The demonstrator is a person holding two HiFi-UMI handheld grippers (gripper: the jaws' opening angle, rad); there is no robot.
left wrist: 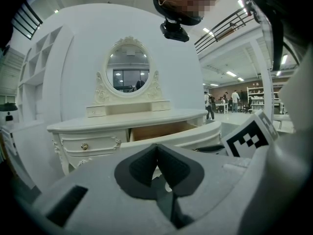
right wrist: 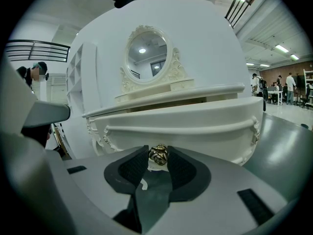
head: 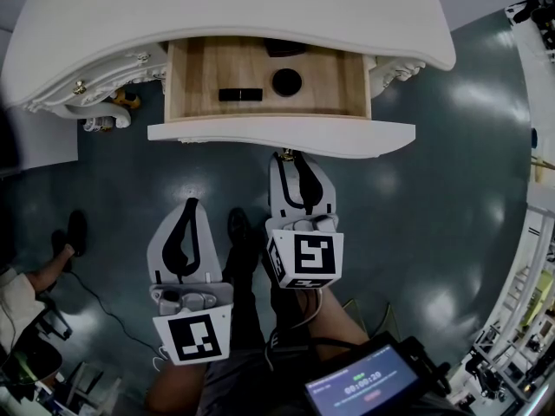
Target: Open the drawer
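The drawer [head: 277, 134] stands well out from under the table [head: 225, 16], its inside exposed. The right gripper [head: 288, 158] is clamped on the drawer's front knob [right wrist: 158, 154], the only pulling point. The left gripper [head: 190, 204], jaws together and empty, hangs back, unneeded.

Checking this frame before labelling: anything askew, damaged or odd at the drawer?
Nothing stands out. The drawer sits pulled out square, a black bar and a black round thing lying flat inside. The right gripper is clamped on the brass knob; the left gripper is shut, empty.
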